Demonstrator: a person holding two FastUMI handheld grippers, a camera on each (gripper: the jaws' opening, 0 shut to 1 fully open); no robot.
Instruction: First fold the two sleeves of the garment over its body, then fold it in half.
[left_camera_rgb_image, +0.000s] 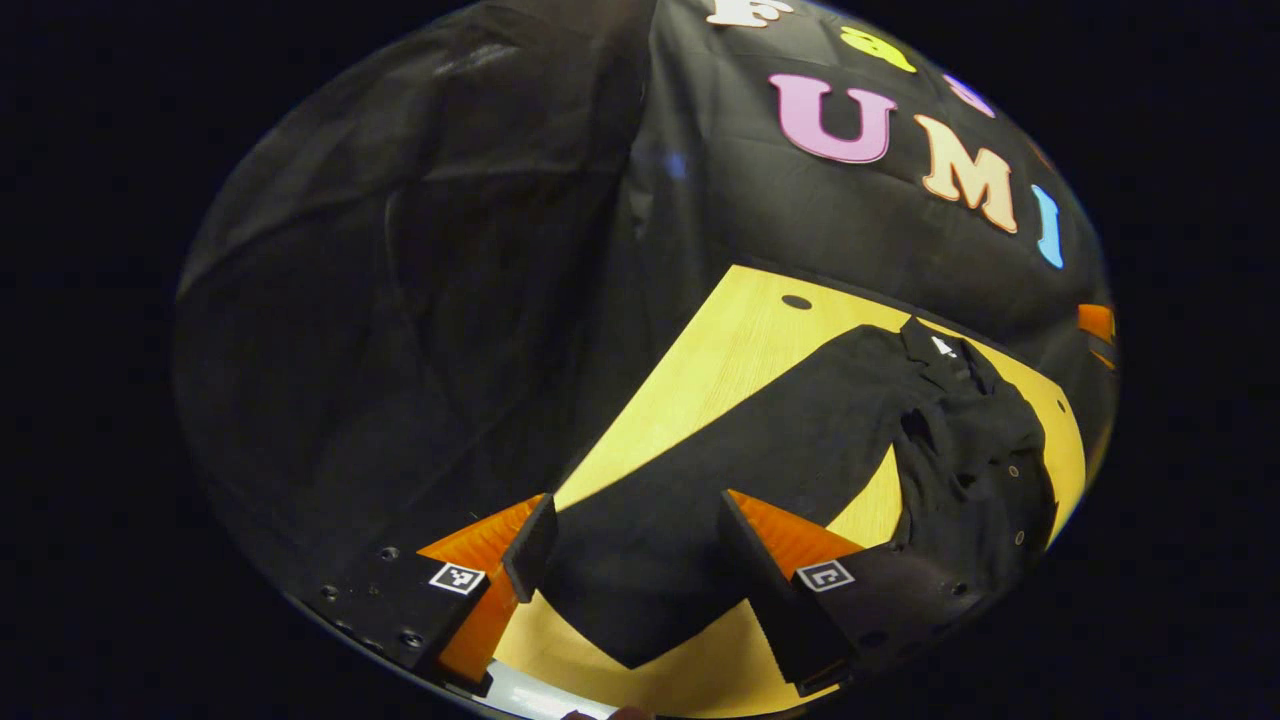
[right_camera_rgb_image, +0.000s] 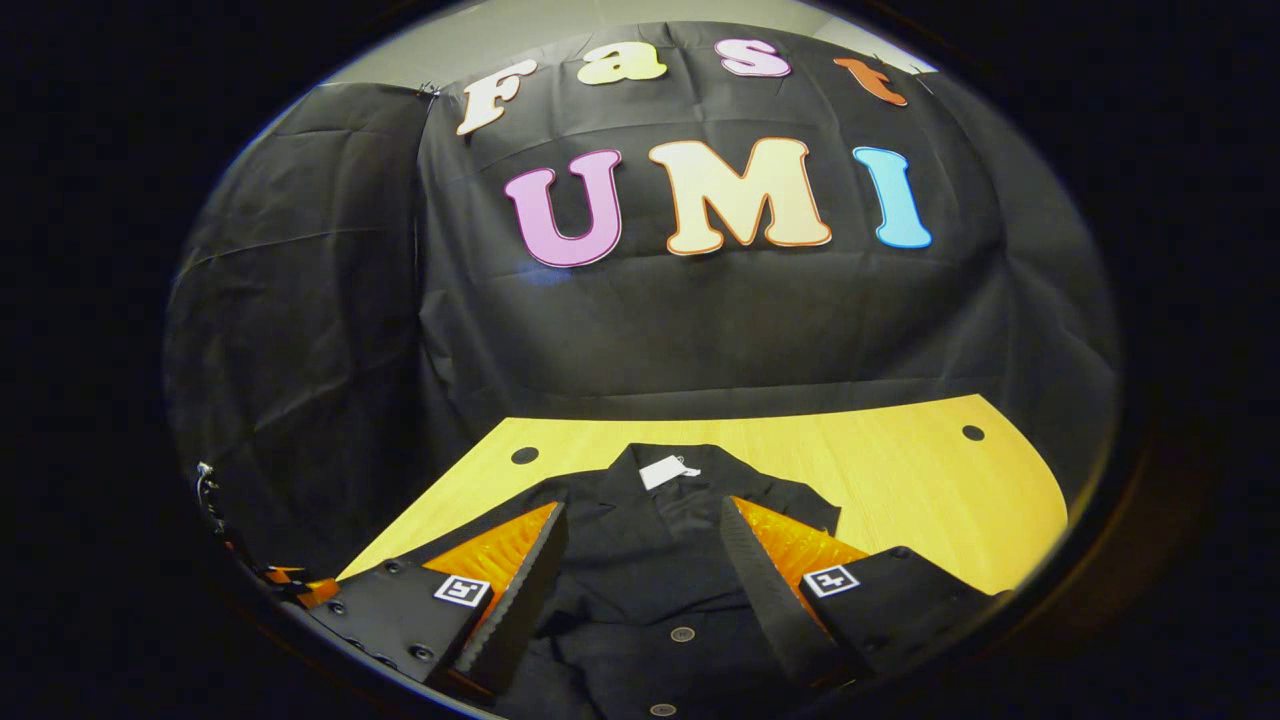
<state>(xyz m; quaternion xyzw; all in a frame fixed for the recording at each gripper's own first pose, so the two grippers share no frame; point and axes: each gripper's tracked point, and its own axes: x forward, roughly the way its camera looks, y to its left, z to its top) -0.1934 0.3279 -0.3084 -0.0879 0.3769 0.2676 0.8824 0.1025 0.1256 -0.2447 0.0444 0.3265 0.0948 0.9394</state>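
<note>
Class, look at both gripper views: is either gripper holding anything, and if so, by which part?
Nothing is held. The left gripper is open above the garment's sleeve; the right gripper is open over the garment near its collar.

Right gripper (right_camera_rgb_image: 640, 590) with orange-and-black fingers spread apart, nothing between them, hovering over black button-up garment (right_camera_rgb_image: 650, 560) lying flat on yellow wooden table (right_camera_rgb_image: 900, 480). White tag (right_camera_rgb_image: 667, 470) at collar. 2 buttons visible on the placket (right_camera_rgb_image: 683, 634). 2 dark holes in the tabletop (right_camera_rgb_image: 524, 455).
</note>
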